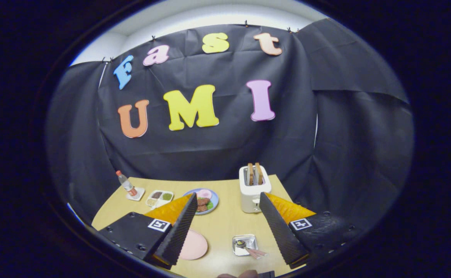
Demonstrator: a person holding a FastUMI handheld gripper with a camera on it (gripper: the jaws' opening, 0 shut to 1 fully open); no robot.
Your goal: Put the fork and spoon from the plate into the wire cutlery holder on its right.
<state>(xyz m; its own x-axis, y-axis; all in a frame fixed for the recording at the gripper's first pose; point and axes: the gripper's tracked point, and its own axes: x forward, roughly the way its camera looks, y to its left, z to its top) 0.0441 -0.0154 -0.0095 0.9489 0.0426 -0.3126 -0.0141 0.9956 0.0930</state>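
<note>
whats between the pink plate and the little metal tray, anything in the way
Nothing: in the gripper view only bare tabletop separates the pink plate from the metal tray. That gap sits between the gripper's open fingers.

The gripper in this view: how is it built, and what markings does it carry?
The gripper has two long wedge-shaped fingers with a fine ribbed, woven-looking texture. Each finger sits on a black body with small screw holes, orange parts behind it, and a square black-and-white marker on top. The fingers stand wide apart.
</note>
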